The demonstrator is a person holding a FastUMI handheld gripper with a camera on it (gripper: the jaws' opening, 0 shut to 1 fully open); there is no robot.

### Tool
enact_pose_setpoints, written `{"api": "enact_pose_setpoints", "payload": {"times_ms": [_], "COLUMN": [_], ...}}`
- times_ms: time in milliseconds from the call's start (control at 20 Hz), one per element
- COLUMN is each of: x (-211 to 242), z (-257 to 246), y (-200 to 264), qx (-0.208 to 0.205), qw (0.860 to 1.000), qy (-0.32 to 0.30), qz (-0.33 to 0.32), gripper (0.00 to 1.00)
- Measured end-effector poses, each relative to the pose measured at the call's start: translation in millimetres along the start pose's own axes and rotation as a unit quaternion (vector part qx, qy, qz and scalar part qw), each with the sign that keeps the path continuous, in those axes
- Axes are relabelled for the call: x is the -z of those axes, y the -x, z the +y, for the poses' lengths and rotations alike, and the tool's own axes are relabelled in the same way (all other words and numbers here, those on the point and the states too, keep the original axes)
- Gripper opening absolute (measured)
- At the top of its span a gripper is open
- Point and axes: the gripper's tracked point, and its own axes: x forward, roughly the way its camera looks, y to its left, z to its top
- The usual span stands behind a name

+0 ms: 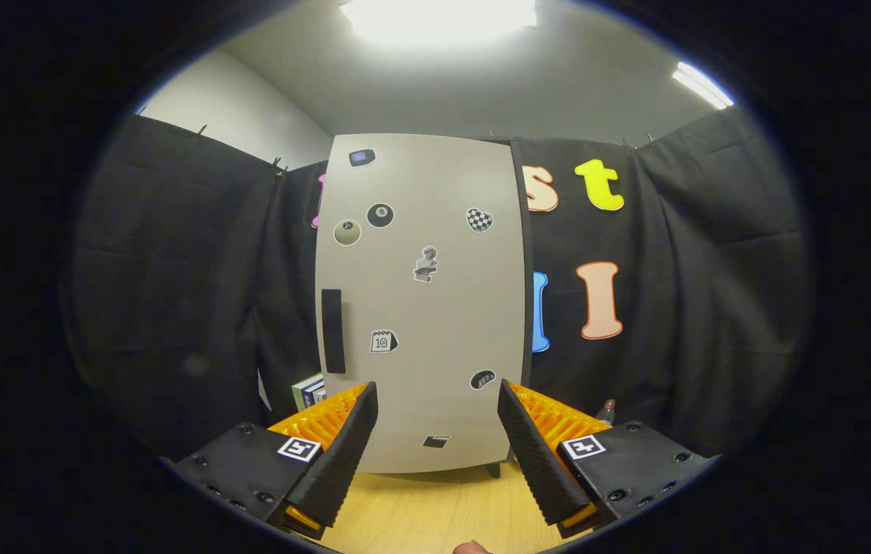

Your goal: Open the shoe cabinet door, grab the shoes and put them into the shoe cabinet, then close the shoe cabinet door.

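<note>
Fingers [438, 454] of the handheld gripper stand wide apart at the bottom of the frame, holding nothing and touching nothing, with bare wooden floor [435, 512] showing in the gap between them. Beyond them, centre frame, the shoe cabinet [424, 308] stands upright with its pale door shut, its face dotted with small stickers [380, 215]. A dark vertical handle [333, 331] sits near the door's left edge, at mid-height, above and just inside the left finger. The cabinet's lower edge meets the floor a little ahead of the fingertips, leaving open floor between. Black cloth walls close in on both sides and behind. A small stack of books [309, 391] rests low at the cabinet's left, and a bottle top [609, 405] peeks out low at its right. Ceiling lights [439, 15] glare at the top of the frame.
</note>
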Motion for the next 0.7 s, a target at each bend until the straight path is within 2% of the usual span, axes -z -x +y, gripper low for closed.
{"api": "enact_pose_setpoints", "payload": {"times_ms": [700], "x": [6.6], "z": [-2.8], "y": [-0.1], "qx": [-0.001], "qw": [1.0], "qy": [0.003], "qz": [0.002], "gripper": [0.98]}}
